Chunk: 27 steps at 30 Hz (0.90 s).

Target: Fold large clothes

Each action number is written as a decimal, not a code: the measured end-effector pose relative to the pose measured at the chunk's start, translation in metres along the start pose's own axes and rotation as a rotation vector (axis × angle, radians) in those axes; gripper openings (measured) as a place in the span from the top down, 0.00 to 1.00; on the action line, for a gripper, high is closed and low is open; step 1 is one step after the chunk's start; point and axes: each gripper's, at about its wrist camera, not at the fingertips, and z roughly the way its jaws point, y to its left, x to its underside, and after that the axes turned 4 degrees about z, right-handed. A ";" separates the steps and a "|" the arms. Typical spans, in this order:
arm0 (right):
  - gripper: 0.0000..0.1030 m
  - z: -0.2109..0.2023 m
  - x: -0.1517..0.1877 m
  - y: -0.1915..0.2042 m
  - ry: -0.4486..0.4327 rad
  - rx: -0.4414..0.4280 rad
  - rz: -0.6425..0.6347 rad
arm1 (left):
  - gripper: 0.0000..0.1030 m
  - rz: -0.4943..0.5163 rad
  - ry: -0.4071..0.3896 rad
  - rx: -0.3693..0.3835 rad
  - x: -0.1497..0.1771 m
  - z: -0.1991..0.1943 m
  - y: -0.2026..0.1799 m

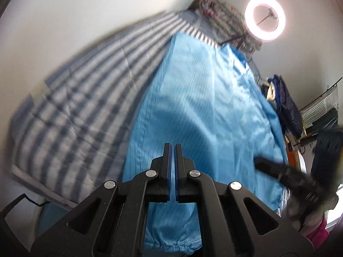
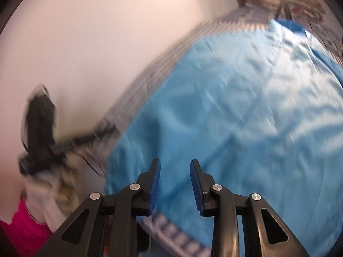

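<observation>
Blue garment (image 1: 203, 111) is spread flat on a striped bed (image 1: 70, 111) for folding; left gripper (image 1: 173, 150) is pinched together, right gripper (image 2: 175, 167) held apart at 6 o'clock.

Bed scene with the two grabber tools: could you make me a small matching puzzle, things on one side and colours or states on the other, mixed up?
Things:
1. garment
2. bedcover
3. ring light
4. left gripper
5. right gripper

Colours or states:
A. fingers apart
B. glowing circle
C. light blue, spread out
D. grey and white stripes
E. fingers together

Pairs: 1-C, 2-D, 3-B, 4-E, 5-A
</observation>
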 end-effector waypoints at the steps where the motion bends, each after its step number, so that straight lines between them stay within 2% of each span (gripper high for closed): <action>1: 0.70 0.010 -0.008 0.003 -0.017 -0.007 -0.015 | 1.00 -0.022 0.024 -0.004 0.002 0.007 0.004; 4: 0.73 0.053 -0.031 0.009 0.001 -0.058 -0.031 | 1.00 -0.058 0.060 -0.035 0.006 0.020 0.018; 5: 0.73 0.067 -0.036 0.009 0.020 -0.049 -0.037 | 1.00 -0.077 0.066 -0.041 0.007 0.023 0.024; 9: 0.74 0.105 -0.037 0.001 0.090 0.083 -0.065 | 1.00 -0.076 0.065 -0.044 0.007 0.022 0.031; 11: 0.76 0.109 -0.034 -0.004 0.103 0.096 -0.064 | 1.00 -0.066 0.067 -0.043 0.006 0.020 0.031; 15: 0.71 0.097 -0.035 -0.004 0.094 0.062 -0.026 | 1.00 -0.089 0.039 0.007 0.002 0.008 0.032; 18: 0.61 0.069 -0.033 -0.002 0.070 0.010 -0.018 | 1.00 -0.125 0.048 0.030 -0.007 0.000 0.036; 20: 0.48 0.055 -0.025 -0.004 0.073 -0.033 -0.014 | 1.00 -0.148 0.057 0.050 -0.013 0.000 0.042; 21: 0.42 0.047 -0.016 -0.005 0.075 -0.033 -0.021 | 0.99 -0.154 0.066 0.045 -0.015 0.001 0.045; 23: 0.40 0.038 -0.004 -0.010 0.059 -0.026 -0.034 | 0.97 -0.172 0.090 0.063 -0.018 0.007 0.050; 24: 0.33 0.035 0.001 -0.013 0.055 -0.022 -0.032 | 0.96 -0.185 0.103 0.079 -0.020 0.011 0.054; 25: 0.25 0.033 0.005 -0.018 0.053 -0.013 -0.023 | 0.93 -0.199 0.112 0.083 -0.019 0.014 0.057; 27: 0.23 0.035 0.009 -0.028 0.045 -0.004 0.010 | 0.84 -0.233 0.114 0.091 -0.019 0.015 0.064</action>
